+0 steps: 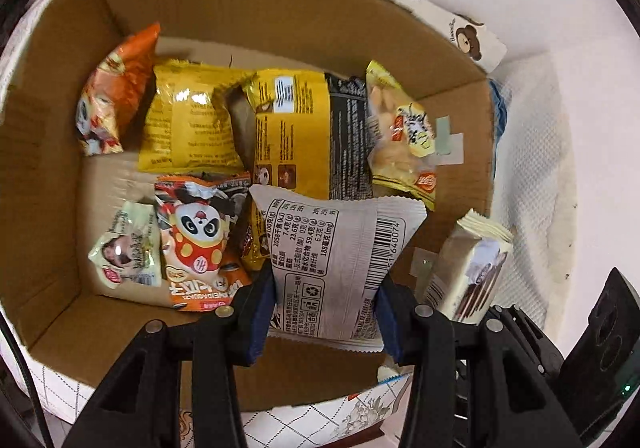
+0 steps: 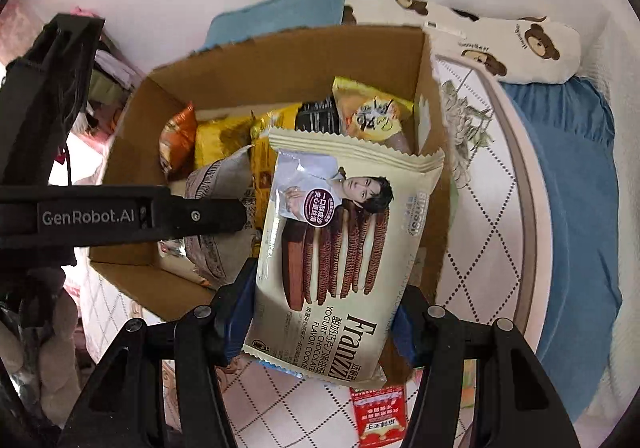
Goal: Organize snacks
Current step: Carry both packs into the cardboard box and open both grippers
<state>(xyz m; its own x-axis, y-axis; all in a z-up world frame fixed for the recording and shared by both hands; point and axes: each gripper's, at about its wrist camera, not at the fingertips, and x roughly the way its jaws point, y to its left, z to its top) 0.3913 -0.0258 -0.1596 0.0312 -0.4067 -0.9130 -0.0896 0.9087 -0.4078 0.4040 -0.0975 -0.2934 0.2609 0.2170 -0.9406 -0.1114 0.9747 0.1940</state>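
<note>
A cardboard box (image 1: 280,15) holds several snack packets: orange, yellow, black and panda-print ones. My left gripper (image 1: 326,312) is shut on a white snack packet (image 1: 336,260), back side up with a barcode, held above the box's near right part. My right gripper (image 2: 324,324) is shut on a cream Franzzi cookie packet (image 2: 340,248), held over the box's (image 2: 280,59) right near edge. The cookie packet also shows in the left wrist view (image 1: 468,268), to the right of the white packet. The left gripper's arm (image 2: 120,215) reaches in from the left in the right wrist view.
The box sits on a quilted bed cover (image 2: 492,240). A bear-print pillow (image 2: 520,43) and a blue cloth (image 2: 280,19) lie behind it. A blue blanket (image 2: 572,207) lies to the right. A red packet (image 2: 380,416) lies on the cover near my right gripper.
</note>
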